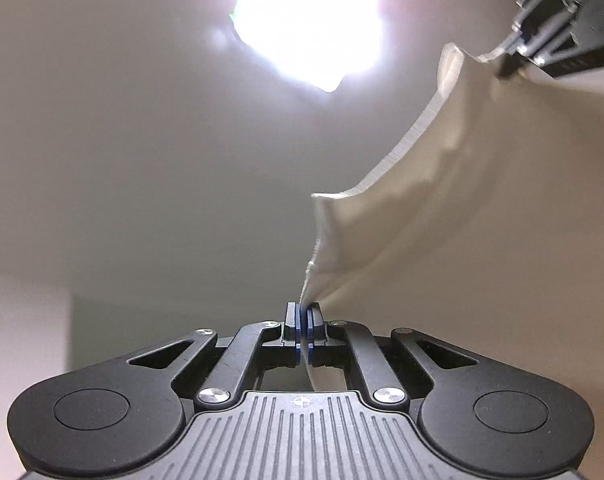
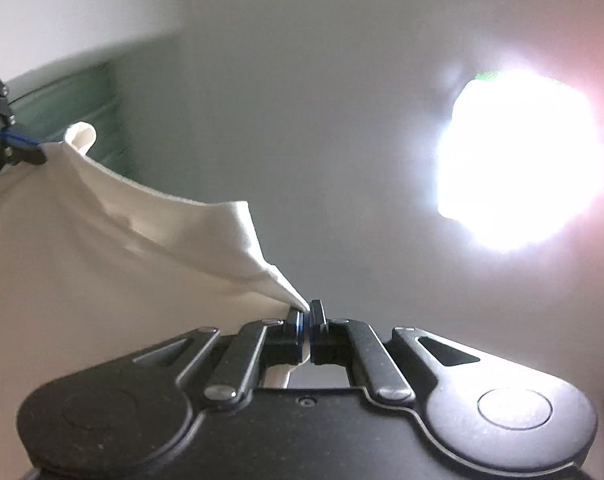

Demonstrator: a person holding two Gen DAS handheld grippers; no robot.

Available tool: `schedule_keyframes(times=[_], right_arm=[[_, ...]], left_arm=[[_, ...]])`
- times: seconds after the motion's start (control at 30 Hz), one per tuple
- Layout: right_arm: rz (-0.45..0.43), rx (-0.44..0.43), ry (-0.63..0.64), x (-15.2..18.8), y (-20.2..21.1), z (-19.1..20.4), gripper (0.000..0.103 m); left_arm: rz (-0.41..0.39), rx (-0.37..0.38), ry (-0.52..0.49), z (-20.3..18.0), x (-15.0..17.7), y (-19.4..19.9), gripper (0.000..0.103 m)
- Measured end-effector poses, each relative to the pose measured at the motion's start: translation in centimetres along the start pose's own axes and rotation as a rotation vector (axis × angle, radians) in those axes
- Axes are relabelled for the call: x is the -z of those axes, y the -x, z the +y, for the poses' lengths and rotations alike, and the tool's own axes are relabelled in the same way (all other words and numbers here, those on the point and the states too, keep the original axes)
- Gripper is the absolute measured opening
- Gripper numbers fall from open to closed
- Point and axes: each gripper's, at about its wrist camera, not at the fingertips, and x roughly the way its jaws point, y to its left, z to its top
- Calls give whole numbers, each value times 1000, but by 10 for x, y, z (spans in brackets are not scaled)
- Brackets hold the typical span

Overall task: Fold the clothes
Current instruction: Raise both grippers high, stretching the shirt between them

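Left wrist view is filled mostly by a plain pale ceiling [image 1: 142, 160], smooth and matte, with one very bright lamp [image 1: 307, 20] that burns out to a white blot. Next in size I see the cream garment [image 1: 481, 220], a soft woven cloth with a ribbed hem along its upper edge. It hangs in the air as a curved sheet between my two tools, sagging a little in the middle. My left gripper [image 1: 303, 330] is black plastic with thin blue pads, and its jaws are pressed together on one corner of the cloth, which rises from the pads in a narrow folded point. At the top right of the same view the right gripper [image 1: 517, 58] pinches the other end of the hem.

In the right wrist view the garment [image 2: 82, 260] spreads to the left. The right gripper [image 2: 306, 322] has its jaws closed on a pointed tip of the fabric. Far left, the left gripper [image 2: 20, 146] clamps the opposite corner, beside a small rolled fold of hem.
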Motion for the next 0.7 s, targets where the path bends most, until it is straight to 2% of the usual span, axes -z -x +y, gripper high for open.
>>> schedule_keyframes(times=[0.07, 0.17, 0.23, 0.3, 0.43, 0.5, 0.57, 0.63, 0.7], right_arm=[[-4, 10, 36, -6, -15, -4, 3], [83, -32, 121, 10, -38, 6, 3], [38, 8, 103, 6, -28, 0, 3], [12, 36, 92, 6, -23, -5, 3], [88, 15, 152, 24, -49, 0, 3], [125, 4, 181, 33, -62, 2, 3], [87, -36, 119, 15, -51, 2, 3], [29, -117, 83, -5, -32, 9, 3], [20, -131, 105, -8, -26, 15, 3]], left_arm=[[-17, 11, 19, 8, -4, -14, 3], [66, 87, -30, -2, 6, -36, 3], [12, 51, -59, -2, -1, -24, 3], [-28, 41, -15, 1, -7, -19, 3], [43, 149, -40, -12, 4, -43, 3], [22, 142, -59, -12, 0, -38, 3], [31, 108, -75, -7, 0, -34, 3], [102, 79, -79, 1, 9, -41, 3], [156, 60, -7, 14, 15, -43, 3]])
